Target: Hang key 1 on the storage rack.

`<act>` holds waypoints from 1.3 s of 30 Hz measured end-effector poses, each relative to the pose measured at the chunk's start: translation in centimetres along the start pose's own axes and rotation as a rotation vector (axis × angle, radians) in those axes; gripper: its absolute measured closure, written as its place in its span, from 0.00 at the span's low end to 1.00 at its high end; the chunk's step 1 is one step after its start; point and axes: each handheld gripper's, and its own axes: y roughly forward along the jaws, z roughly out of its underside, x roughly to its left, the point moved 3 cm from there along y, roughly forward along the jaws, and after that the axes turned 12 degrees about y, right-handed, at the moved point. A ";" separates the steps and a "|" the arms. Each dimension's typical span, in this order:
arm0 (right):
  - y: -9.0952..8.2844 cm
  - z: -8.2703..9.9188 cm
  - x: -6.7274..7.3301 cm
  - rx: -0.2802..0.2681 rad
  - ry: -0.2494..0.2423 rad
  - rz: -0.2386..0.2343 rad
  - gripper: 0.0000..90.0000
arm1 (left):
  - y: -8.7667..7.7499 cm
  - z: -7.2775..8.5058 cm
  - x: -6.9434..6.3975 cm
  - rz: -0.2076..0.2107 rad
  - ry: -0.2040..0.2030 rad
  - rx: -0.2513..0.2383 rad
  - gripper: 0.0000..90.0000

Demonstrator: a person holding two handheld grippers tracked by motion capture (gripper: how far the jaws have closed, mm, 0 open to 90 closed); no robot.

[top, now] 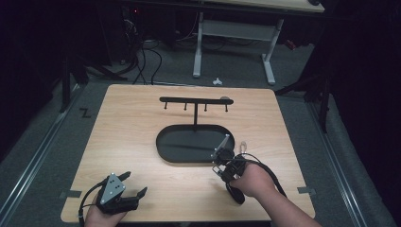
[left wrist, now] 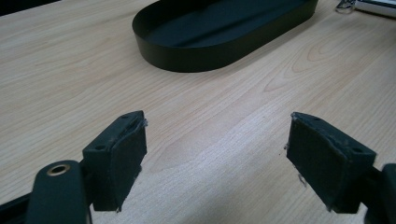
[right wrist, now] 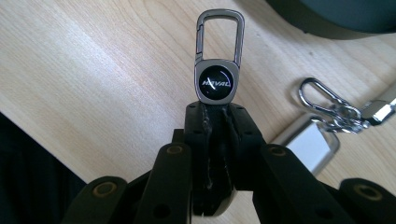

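R gripper point(right wrist: 215, 116) clamped on dark metal keychain w/ carabiner clip point(right wrist: 218, 56), held above light wood table point(top: 142, 142), near black oval tray point(top: 170, 142) of hook stand point(top: 195, 100). L gripper point(left wrist: 215, 154) wide open, empty. Risk: narrow pinch on tag; fob may swivel or slip, clip missing a hook.

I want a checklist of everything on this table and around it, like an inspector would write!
Surface: wooden table, bare around the things.
Job's things: keychain with carabiner clip, lifted off the table; black hook stand rising from an oval tray.
Clutter: second keychain lying on the table beside the tray.
Grippers: right gripper shut on the keychain; left gripper open, holding nothing.
Cables: black cable trailing from the right gripper; more on the floor behind.
Surroundings: grey floor, white-legged desk, dark room.
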 end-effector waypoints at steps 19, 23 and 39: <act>-4.1 -0.3 -0.8 -0.100 -0.003 -0.018 0.90 | -0.2 0.1 0.1 -0.004 -0.004 0.004 0.23; -4.9 -0.7 -0.9 -0.120 0.005 -0.020 0.90 | -0.2 0.1 0.2 -0.010 -0.002 0.004 0.23; -7.1 -2.1 -1.7 -0.174 0.005 -0.009 0.90 | -0.4 0.2 0.4 -0.030 -0.009 -0.001 0.23</act>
